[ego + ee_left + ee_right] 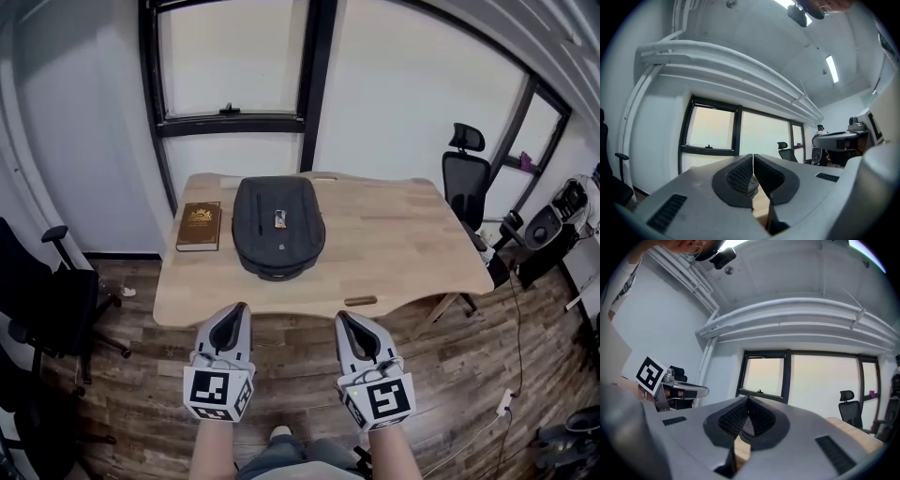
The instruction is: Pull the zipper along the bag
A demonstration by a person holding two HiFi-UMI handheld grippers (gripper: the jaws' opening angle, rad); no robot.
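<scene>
Head view looks down on a wooden table (403, 253). A dark bag (278, 228) lies flat on its left half, with a brown book (199, 226) just beside it. The left gripper (241, 307) and right gripper (343, 317) are short of the table's near edge, well apart from the bag. Each has its jaws pressed together with nothing between them.

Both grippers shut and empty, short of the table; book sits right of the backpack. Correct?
Not quite: the head view shows the brown book lying left of the black backpack, not right. The rest holds: left gripper and right gripper are shut, empty, short of the table.
</scene>
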